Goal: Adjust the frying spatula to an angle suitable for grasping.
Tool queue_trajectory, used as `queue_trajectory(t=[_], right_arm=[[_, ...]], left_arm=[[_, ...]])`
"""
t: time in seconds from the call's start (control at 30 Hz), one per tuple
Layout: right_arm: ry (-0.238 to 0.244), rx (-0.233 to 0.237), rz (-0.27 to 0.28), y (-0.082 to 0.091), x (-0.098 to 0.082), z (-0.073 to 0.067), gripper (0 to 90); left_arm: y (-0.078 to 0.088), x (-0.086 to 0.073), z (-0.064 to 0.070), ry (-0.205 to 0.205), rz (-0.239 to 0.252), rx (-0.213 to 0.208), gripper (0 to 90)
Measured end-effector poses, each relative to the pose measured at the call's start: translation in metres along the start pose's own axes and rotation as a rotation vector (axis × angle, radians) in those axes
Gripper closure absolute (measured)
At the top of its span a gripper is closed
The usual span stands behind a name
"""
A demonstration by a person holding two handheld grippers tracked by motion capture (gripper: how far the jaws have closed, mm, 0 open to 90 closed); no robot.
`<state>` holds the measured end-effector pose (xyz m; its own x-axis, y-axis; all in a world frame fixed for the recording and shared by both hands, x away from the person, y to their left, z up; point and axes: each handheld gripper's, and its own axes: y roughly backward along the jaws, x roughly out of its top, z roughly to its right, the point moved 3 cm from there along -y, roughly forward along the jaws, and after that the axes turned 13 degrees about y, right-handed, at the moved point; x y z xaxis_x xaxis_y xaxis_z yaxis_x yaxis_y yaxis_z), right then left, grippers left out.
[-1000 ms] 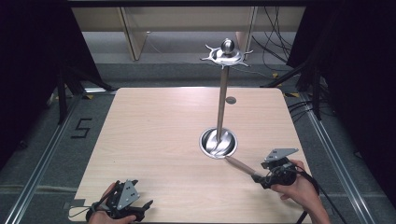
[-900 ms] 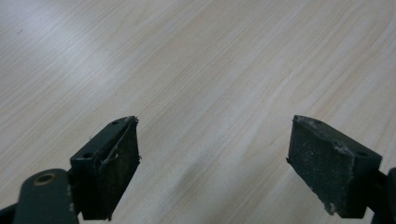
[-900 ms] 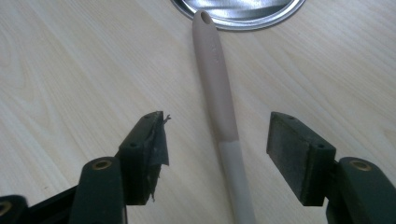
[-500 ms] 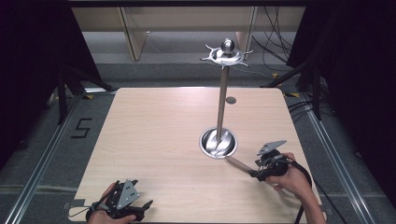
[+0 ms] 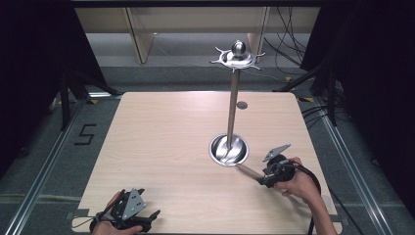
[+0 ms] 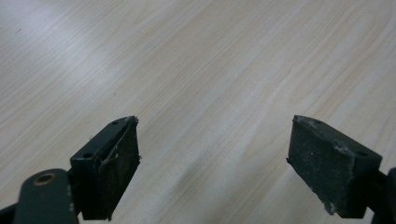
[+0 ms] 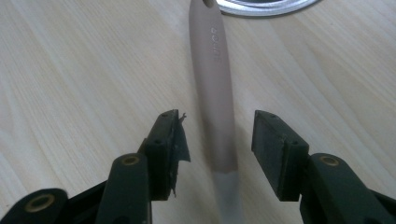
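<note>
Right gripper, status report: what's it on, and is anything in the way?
Right gripper closing around the beige utensil handle, pads not yet touching. Handle lies on the table, tip at the steel stand base. Left gripper open, idle.

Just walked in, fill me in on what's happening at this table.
A person holds a gripper in each hand at a wooden table. The right gripper straddles the beige handle of a utensil lying on the table, its far end by the round base of a tall metal stand. Its jaws have just been closing around the handle, but the pads do not yet press on it. The left gripper sits open over bare table at the near edge.
</note>
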<state>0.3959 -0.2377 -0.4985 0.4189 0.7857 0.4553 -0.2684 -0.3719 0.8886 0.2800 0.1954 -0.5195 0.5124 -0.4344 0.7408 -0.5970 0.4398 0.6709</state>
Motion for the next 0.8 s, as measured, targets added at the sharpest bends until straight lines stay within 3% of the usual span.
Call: queue_trajectory(t=[0.03, 0.1, 0.13, 0.2, 0.23, 0.3, 0.37, 0.43, 0.47, 0.57, 0.8], right_arm=[[-0.008, 0.012, -0.010, -0.002, 0.002, -0.002, 53.4], [0.010, -0.008, -0.022, -0.004, 0.003, 0.000, 53.8], [0.004, 0.015, -0.022, -0.005, 0.005, -0.002, 54.3], [-0.007, 0.017, -0.027, -0.009, 0.007, -0.003, 54.7], [0.025, 0.002, -0.037, -0.011, 0.008, 0.000, 55.7], [0.042, 0.009, -0.040, -0.013, 0.009, 0.001, 56.3], [0.033, 0.003, -0.041, -0.014, 0.010, 0.000, 56.8], [0.057, -0.007, -0.066, -0.014, 0.012, 0.001, 58.2], [0.041, -0.003, -0.076, -0.015, 0.013, -0.001, 58.7], [0.076, 0.000, -0.084, -0.018, 0.017, 0.002, 59.9], [0.078, 0.013, -0.122, -0.022, 0.021, 0.002, 65.6]], left_arm=[[0.000, 0.000, -0.001, -0.010, -0.004, 0.007, 15.9], [0.000, 0.000, -0.001, -0.016, -0.009, 0.005, 15.9], [0.000, 0.000, -0.001, -0.007, -0.003, 0.005, 15.9], [0.000, 0.000, -0.001, -0.010, -0.006, 0.005, 15.9], [0.000, 0.000, 0.000, 0.002, 0.000, -0.004, 15.9], [0.000, 0.000, 0.000, -0.002, 0.000, -0.001, 15.9], [0.000, 0.000, 0.000, 0.000, 0.002, -0.001, 15.9], [0.000, 0.000, 0.000, -0.002, 0.002, -0.001, 15.9], [0.000, 0.000, 0.000, -0.002, 0.003, -0.001, 15.9], [0.000, 0.000, 0.000, -0.001, 0.004, 0.000, 15.9], [0.000, 0.001, -0.001, -0.017, 0.000, 0.003, 15.9]])
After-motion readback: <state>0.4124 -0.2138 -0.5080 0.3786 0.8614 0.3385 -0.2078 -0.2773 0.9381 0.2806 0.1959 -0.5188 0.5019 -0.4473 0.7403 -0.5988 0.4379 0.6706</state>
